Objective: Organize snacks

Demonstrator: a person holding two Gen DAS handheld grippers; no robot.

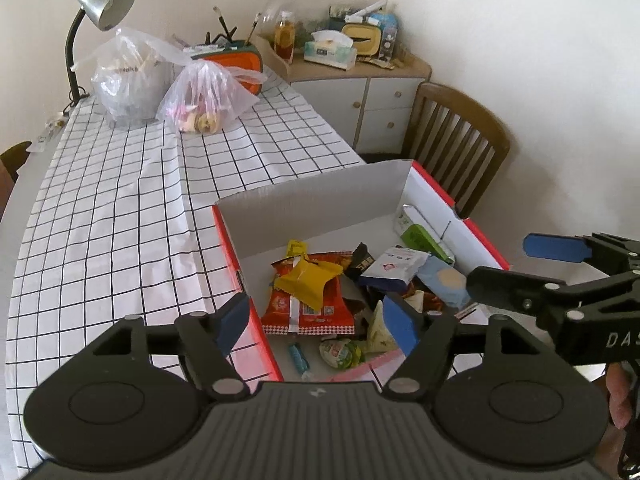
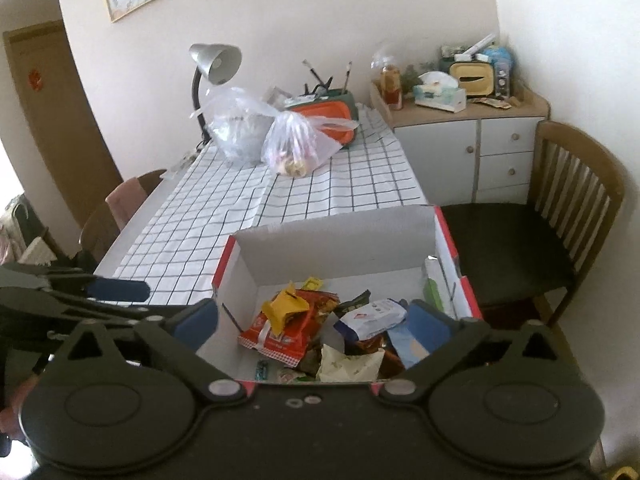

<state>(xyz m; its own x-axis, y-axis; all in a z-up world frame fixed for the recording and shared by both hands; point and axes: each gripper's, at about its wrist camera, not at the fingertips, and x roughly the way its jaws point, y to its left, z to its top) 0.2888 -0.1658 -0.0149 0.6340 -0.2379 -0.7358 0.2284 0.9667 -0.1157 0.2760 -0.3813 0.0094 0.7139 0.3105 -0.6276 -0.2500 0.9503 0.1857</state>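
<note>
Scene: table [image 1: 120,216] w/ black-grid white cloth. Cardboard box [image 1: 316,196], red outside, white inside, sits at the near right end of the table, top open.

Box contents (snacks, loose pile):
- Red snack bag [image 1: 316,308], flat on box floor, left-centre.
- Yellow packet [image 1: 310,280] lying on top of the red bag.
- White-and-navy packet [image 1: 394,266], centre-right, propped on other wrappers.
- Green packet [image 1: 424,240] leaning against the right wall.
- Small teal candy [image 1: 298,356] on bare floor near the front edge.

Left gripper [image 1: 316,320]: above the box's near-left corner, angled down. Jaws apart, nothing between the blue pads [image 1: 234,320]; left pad is outside the box wall, right pad over the pile.

Right gripper [image 2: 316,324]: above the box's near edge, angled down. Jaws spread wide, empty; no pad contact w/ any snack.

Far end of table: two clear plastic bags [image 1: 208,96] w/ contents, side by side; desk lamp [image 1: 100,8] behind them. Wooden chair [image 1: 460,136] beside the box, off the table's right edge.
</note>
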